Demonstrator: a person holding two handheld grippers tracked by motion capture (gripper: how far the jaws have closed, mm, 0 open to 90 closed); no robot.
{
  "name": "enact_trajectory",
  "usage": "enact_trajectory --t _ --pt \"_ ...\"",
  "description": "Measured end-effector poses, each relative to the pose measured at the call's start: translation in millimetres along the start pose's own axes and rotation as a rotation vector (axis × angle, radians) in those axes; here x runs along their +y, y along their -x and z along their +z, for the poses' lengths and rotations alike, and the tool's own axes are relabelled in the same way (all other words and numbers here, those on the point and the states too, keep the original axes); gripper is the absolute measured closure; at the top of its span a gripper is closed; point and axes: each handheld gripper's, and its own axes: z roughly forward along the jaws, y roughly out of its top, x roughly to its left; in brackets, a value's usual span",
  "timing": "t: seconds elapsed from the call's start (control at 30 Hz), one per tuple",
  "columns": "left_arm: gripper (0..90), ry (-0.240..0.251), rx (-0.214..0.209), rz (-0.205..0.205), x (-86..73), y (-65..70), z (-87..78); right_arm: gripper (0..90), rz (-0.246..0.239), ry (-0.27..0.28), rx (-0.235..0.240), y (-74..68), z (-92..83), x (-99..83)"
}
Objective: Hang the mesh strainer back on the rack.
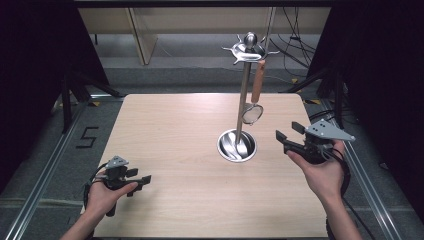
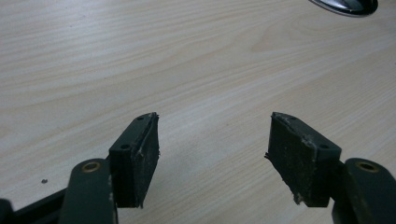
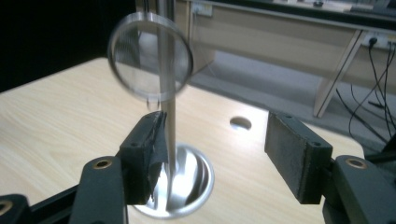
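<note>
A steel utensil stand [image 1: 243, 100] rises from a round metal base [image 1: 237, 145] right of the table's middle. A small mesh strainer [image 1: 252, 113] with a wooden handle [image 1: 257, 80] hangs from a hook on the stand's top. My right gripper [image 1: 287, 134] is held above the table's right side, open and empty, pointing left toward the stand. In the right gripper view the strainer [image 3: 150, 62] hangs blurred in front of the pole [image 3: 169, 116]. My left gripper [image 1: 141, 181] rests low at the front left, open, with bare wood between its pads [image 2: 140, 154].
The light wooden table [image 1: 175, 150] has a small round hole [image 3: 240, 123] near its far edge. Metal floor rails run along both sides, and dark curtains stand left and right. Cables lie on the floor behind the table.
</note>
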Motion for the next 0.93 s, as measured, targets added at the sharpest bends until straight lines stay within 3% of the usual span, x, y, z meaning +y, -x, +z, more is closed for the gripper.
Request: enact_trajectory --t 0.1,0.13,0.17,0.23,0.3,0.47,0.5,0.57,0.63,0.93 --pt "32.9 -0.009 0.0 0.007 -0.8 0.1 0.3 39.1 -0.013 -0.022 0.005 3.9 1.6 -11.4" --pt "32.9 -0.006 -0.001 0.002 -0.9 0.5 0.7 39.1 0.052 -0.061 0.002 0.8 0.1 -16.3" --pt "32.9 -0.008 0.0 0.003 -0.9 0.4 0.6 39.2 0.057 -0.064 -0.001 1.1 0.5 -20.4" --pt "32.9 -0.007 -0.001 0.001 -0.9 0.5 0.8 39.3 0.045 -0.07 -0.001 4.2 1.6 -28.1" --pt "32.9 -0.005 -0.006 0.0 -1.4 1.2 1.6 39.8 0.065 -0.102 -0.002 4.9 1.8 -38.8" --pt "32.8 -0.023 -0.006 0.019 -1.3 1.6 1.3 40.6 0.026 -0.158 -0.025 18.0 6.7 -71.3" --pt "32.8 -0.022 -0.006 0.02 -1.4 2.1 1.3 40.8 0.057 -0.181 -0.025 18.0 6.6 -76.5" --pt "32.8 -0.026 -0.015 0.024 -0.9 2.5 1.4 40.7 0.06 -0.195 -0.04 19.5 7.9 -84.7" --pt "32.8 -0.025 -0.013 0.028 -0.6 3.4 1.1 40.9 0.067 -0.22 -0.044 19.8 8.1 -89.6" --pt "32.8 -0.023 -0.021 0.037 -0.7 6.1 2.6 39.6 0.074 -0.226 -0.046 18.0 10.7 -97.5"
